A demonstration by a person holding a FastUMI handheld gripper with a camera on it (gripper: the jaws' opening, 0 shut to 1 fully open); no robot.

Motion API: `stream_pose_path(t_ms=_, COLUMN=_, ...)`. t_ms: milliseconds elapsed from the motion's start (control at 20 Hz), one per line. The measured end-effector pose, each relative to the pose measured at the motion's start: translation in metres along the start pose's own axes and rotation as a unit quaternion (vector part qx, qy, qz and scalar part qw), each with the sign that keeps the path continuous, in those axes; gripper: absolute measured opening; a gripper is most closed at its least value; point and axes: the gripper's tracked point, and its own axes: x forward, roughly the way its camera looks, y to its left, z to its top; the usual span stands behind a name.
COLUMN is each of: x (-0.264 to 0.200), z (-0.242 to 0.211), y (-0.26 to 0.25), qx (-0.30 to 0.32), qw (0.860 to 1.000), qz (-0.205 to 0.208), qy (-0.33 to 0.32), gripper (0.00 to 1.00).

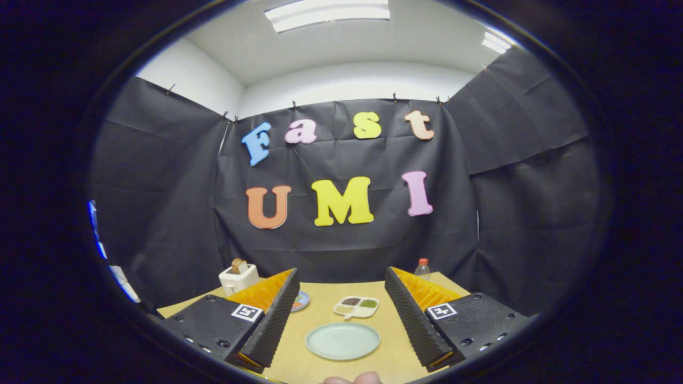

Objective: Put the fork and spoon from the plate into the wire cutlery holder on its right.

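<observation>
The worktop (320, 368) carries a plate (342, 341) lying between the fingers of the claw (341, 341), which is spread wide and holds nothing. The plate looks bare; no fork, spoon or wire holder can be made out. Best to tilt down and search right of the plate before reaching. Beyond it sit a toaster (238, 277), a divided dish (356, 306), a bottle (422, 269) and a small dish (300, 301) half hidden by a finger.

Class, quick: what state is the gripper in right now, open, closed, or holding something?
Gripper: open, holding nothing; fingers spread wide above the wooden table, with the pale green round plate between them.
</observation>
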Motion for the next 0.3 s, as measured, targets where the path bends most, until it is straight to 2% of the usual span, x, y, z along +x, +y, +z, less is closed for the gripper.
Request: stream_pose_path(t_ms=300, x=0.0072, z=-0.0006, y=0.0077, qx=0.0, qw=1.0, qz=-0.002, qy=0.009, gripper=0.96)
